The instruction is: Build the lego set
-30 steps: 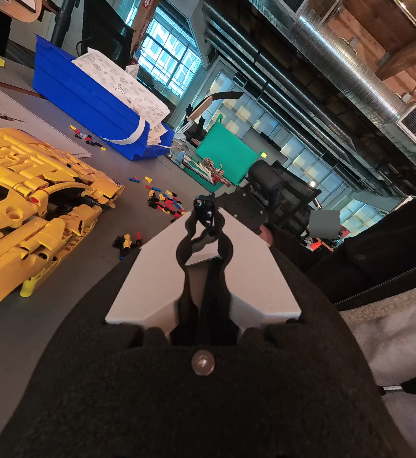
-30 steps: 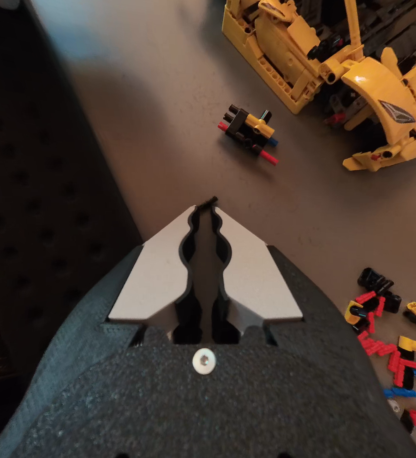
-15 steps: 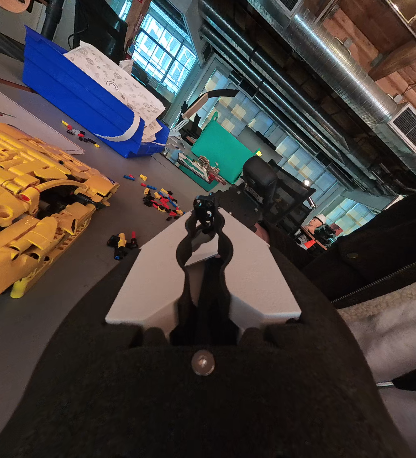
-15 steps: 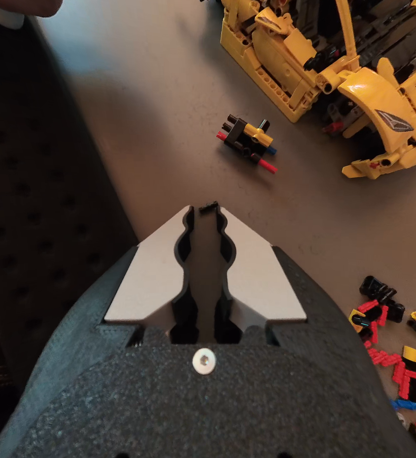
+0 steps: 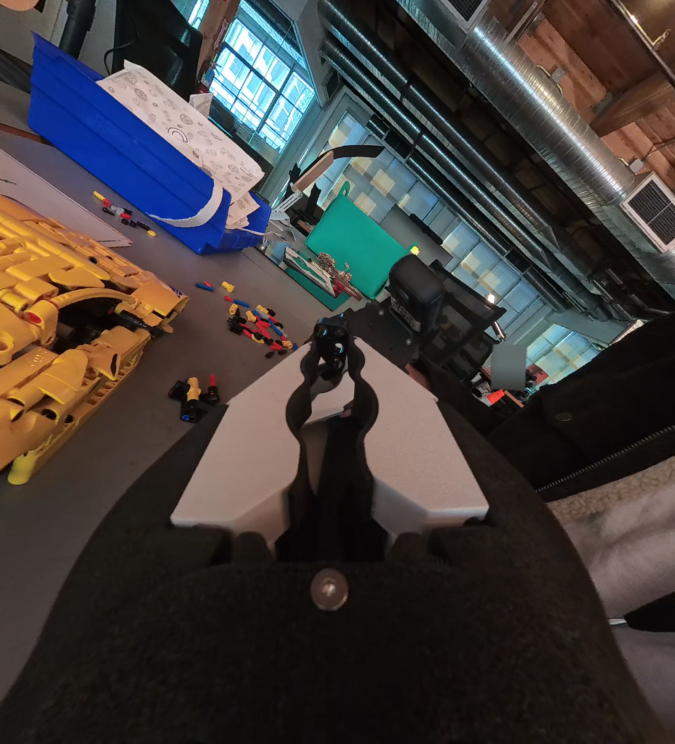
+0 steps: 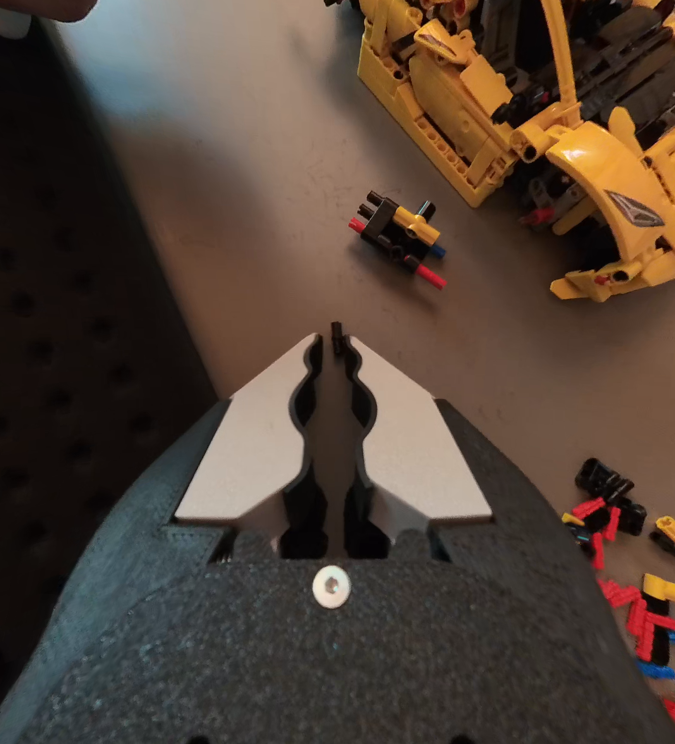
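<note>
My left gripper [image 5: 333, 351] is raised above the table and shut on a small black lego piece with holes [image 5: 329, 337]. The yellow lego car [image 5: 38, 342] stands on the grey table to its left and also shows in the right wrist view [image 6: 468, 104]. My right gripper [image 6: 335, 342] points down at the table with its jaws a little apart. A small black pin [image 6: 337, 337] lies lengthways between the tips, against the right finger, with a gap on its left side. A small black, yellow, red and blue sub-assembly [image 6: 400, 237] lies beyond the tips, and shows in the left wrist view [image 5: 194, 396].
Loose red, blue, black and yellow pieces [image 6: 629, 563] lie at the right, also in the left wrist view [image 5: 259, 322]. A blue bin with printed paper [image 5: 126, 149] stands at the back. A dark perforated surface [image 6: 46, 282] borders the table. A person's dark jacket [image 5: 609, 402] is close by. Left tips to right tips: about 15 cm.
My right gripper was shut on the black pin, opened, then narrowed again. The pin turned from crosswise to lengthways between the tips. My left gripper kept its hold and barely moved.
</note>
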Demonstrator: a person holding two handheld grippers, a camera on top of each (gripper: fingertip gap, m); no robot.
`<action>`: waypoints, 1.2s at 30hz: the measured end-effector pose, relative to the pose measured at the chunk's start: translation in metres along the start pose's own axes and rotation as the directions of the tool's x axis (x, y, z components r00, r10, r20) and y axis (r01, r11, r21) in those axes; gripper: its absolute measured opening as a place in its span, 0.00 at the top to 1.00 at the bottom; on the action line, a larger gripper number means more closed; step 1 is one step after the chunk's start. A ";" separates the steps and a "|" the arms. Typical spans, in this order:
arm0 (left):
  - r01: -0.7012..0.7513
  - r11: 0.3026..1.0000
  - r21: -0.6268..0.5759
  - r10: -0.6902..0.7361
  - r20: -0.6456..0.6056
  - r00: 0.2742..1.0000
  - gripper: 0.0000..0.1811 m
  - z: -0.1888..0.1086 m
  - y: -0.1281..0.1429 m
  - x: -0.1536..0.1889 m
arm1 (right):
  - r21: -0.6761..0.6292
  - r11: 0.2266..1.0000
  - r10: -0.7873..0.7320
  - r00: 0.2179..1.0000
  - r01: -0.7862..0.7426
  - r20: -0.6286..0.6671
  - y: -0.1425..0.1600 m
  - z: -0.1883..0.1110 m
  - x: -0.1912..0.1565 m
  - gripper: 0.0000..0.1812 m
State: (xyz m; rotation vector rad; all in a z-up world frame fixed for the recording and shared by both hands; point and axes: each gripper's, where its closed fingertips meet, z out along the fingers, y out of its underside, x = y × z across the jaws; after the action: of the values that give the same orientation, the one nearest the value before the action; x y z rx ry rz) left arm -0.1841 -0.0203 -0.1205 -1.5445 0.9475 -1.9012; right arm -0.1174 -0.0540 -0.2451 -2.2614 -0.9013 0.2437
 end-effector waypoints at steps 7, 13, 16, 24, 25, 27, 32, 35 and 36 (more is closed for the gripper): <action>0.192 0.978 0.086 -0.178 -0.146 0.973 0.92 -0.009 -0.014 0.006 | 0.143 0.984 -0.112 0.994 0.110 0.010 -0.028 -0.009 -0.008 0.98; 0.281 0.954 0.099 -0.248 -0.258 0.934 0.93 -0.012 -0.019 0.016 | 0.220 0.777 -0.473 0.778 0.589 -0.414 -0.151 -0.080 -0.023 0.98; 0.277 0.957 0.089 -0.243 -0.278 0.929 0.93 -0.011 -0.017 0.021 | 0.090 0.723 -0.572 0.667 0.685 -0.478 -0.151 -0.062 -0.022 0.98; 0.196 0.979 0.051 -0.178 -0.250 0.952 0.93 -0.006 -0.009 0.027 | 0.066 0.686 -0.609 0.622 0.724 -0.493 -0.149 -0.063 -0.027 0.98; 0.196 0.980 0.047 -0.179 -0.246 0.953 0.93 -0.005 -0.009 0.026 | 0.069 0.678 -0.614 0.616 0.732 -0.494 -0.150 -0.064 -0.028 0.98; 0.197 0.980 0.040 -0.181 -0.248 0.952 0.93 -0.004 -0.008 0.027 | 0.052 0.653 -0.636 0.584 0.755 -0.505 -0.151 -0.066 -0.031 0.98; 0.170 0.985 0.024 -0.161 -0.217 0.963 0.93 -0.002 -0.004 0.025 | 0.003 0.627 -0.676 0.547 0.779 -0.493 -0.147 -0.064 -0.031 0.98; 0.136 0.991 -0.004 -0.134 -0.190 0.973 0.93 0.001 0.002 0.024 | -0.032 0.597 -0.714 0.513 0.801 -0.476 -0.141 -0.064 -0.031 0.98; 0.130 0.991 -0.017 -0.131 -0.185 0.974 0.93 0.002 0.004 0.024 | -0.042 0.586 -0.727 0.503 0.809 -0.467 -0.139 -0.064 -0.032 0.98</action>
State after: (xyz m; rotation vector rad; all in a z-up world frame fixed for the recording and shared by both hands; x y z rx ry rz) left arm -0.1880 -0.0416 -0.1086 -1.4835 0.9496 -2.1681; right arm -0.1901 -0.0353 -0.1083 -1.4185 -1.4589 -0.5671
